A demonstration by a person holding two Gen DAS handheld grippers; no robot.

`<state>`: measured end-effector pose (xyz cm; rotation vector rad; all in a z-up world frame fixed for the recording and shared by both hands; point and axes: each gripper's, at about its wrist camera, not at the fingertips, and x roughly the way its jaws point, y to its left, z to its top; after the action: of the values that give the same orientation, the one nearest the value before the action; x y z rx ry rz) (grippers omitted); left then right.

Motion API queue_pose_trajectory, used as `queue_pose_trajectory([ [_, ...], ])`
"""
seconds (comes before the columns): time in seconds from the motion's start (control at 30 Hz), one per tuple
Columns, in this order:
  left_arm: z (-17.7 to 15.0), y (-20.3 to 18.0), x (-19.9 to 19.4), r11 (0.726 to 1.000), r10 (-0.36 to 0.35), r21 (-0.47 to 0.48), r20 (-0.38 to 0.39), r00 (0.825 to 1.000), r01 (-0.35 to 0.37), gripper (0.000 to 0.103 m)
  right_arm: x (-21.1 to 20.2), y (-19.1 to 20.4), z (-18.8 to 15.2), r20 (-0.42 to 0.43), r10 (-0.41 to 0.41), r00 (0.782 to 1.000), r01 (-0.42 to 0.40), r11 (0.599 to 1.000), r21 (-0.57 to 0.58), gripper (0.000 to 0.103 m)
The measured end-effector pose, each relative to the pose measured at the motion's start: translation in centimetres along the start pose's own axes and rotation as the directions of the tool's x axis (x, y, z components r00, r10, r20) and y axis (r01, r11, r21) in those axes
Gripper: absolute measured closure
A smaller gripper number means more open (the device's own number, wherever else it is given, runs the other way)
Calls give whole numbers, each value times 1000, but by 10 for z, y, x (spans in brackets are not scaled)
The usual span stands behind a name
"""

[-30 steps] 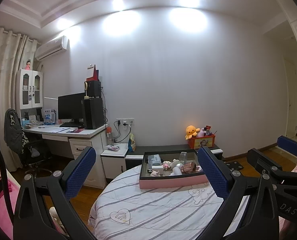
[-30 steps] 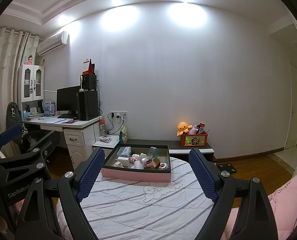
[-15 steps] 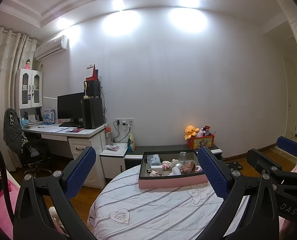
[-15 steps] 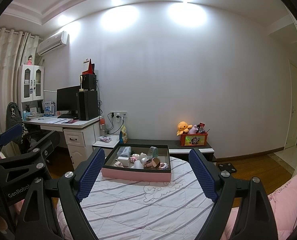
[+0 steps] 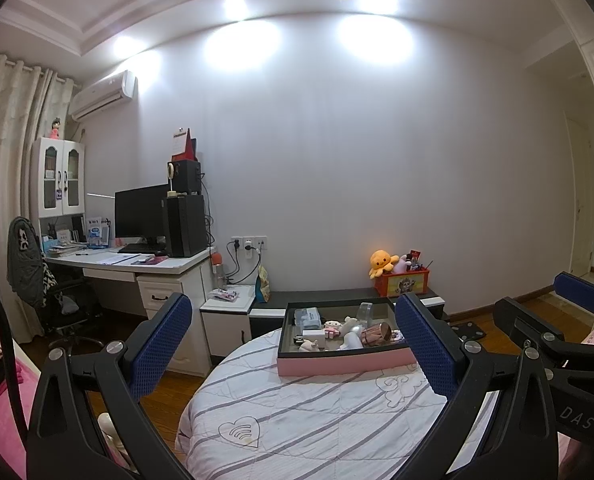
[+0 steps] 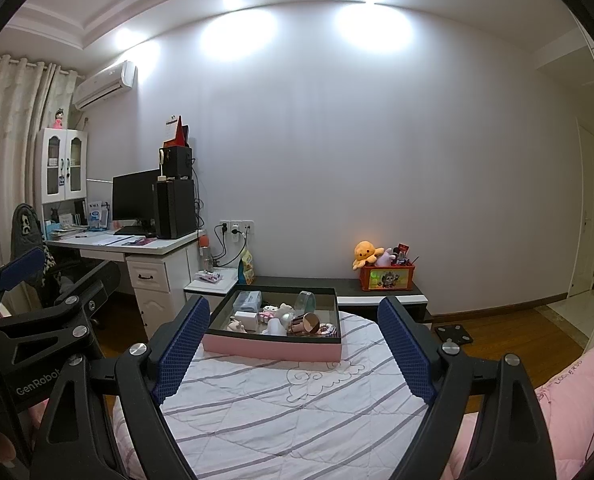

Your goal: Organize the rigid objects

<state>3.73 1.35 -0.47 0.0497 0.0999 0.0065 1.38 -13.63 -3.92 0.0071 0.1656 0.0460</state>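
A pink box with a dark rim (image 5: 337, 364) (image 6: 273, 350) sits at the far side of a round surface covered by a striped white quilt (image 5: 317, 420) (image 6: 297, 408). It holds several small items: a clear case (image 6: 248, 301), a white charger (image 6: 245, 317), a rose-gold cup on its side (image 6: 307, 323), small figurines. My left gripper (image 5: 293, 348) is open and empty, held above the quilt short of the box. My right gripper (image 6: 293, 352) is open and empty, also short of the box.
A white desk with monitor and speakers (image 5: 153, 256) stands at the left, with a chair (image 5: 37, 280). A low dark bench (image 6: 337, 284) behind the box carries an orange toy bin (image 6: 385, 278). A pink quilt (image 6: 569, 408) lies at the right. Wooden floor surrounds the round surface.
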Motion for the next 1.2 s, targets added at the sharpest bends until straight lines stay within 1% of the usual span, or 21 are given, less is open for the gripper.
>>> queue_pose_trajectory([
  [0.47,-2,1,1,1000,2,3,2,1000,-2,0,-2,3,-2,-2,-2,1000,2,1000,0,15],
  [0.7,-4,3,-2,1000,-1,7,23,1000,0,1,-2,3,-1,-3,-3,1000,3,1000,0,15],
  [0.93,-5,8,0,1000,-20,-12,12,1000,20,2,-3,4,-3,-7,-9,1000,9,1000,5,15],
  [1.2,-6,8,0,1000,-13,-1,11,1000,13,2,-1,5,-2,-15,-10,1000,10,1000,6,15],
])
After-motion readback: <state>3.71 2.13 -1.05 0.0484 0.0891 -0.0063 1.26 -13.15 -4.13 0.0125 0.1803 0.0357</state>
